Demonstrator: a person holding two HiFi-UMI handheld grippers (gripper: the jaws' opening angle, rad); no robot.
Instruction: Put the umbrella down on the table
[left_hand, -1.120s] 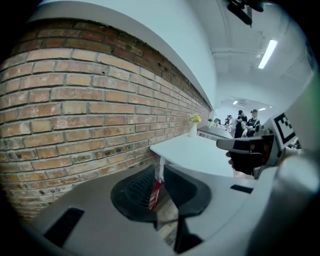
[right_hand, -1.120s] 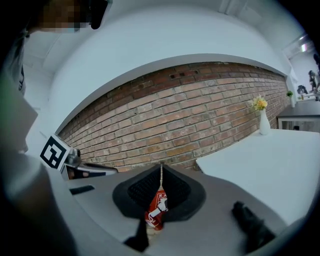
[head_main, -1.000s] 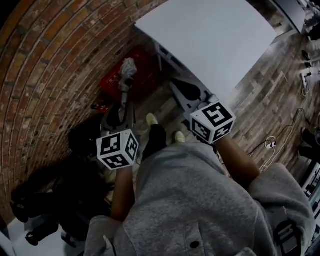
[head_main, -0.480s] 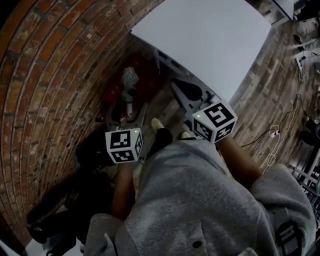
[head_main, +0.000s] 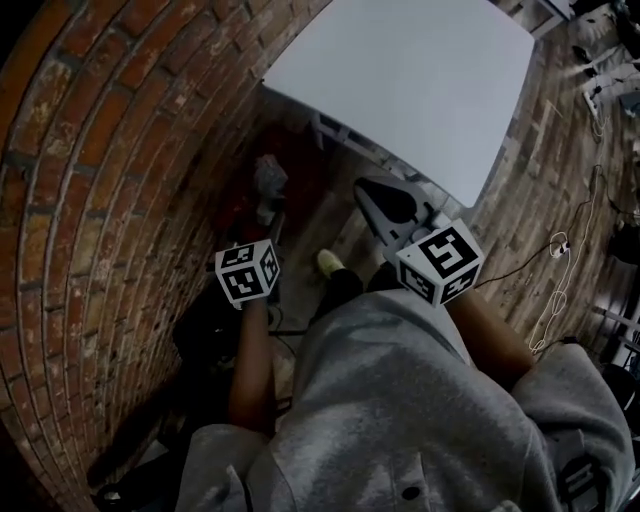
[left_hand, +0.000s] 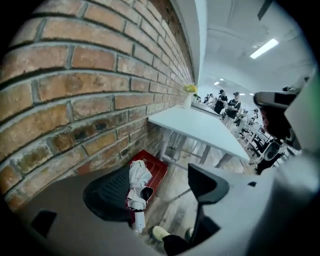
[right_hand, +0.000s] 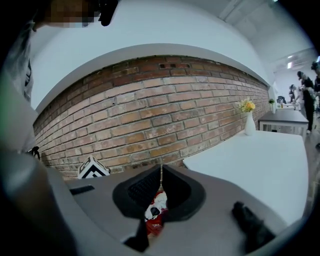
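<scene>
While the left gripper (left_hand: 159, 192) has just spread its jaws wide, gripping nothing, the folded white umbrella (left_hand: 137, 182) stands untouched at its 12 o'clock, in a red crate (left_hand: 156, 167) by the brick wall (left_hand: 75, 100) — table (head_main: 400, 80) at 1 o'clock. The right gripper (right_hand: 161, 170) is closed, empty.

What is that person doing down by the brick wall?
A person holds a gripper in each hand. The left gripper points down at a folded white fabric umbrella standing in a red crate on the floor by the brick wall. Its jaws have just been opening wide; the umbrella shows ahead between them, not gripped yet. The right gripper is shut and empty, near the white rectangular table.
</scene>
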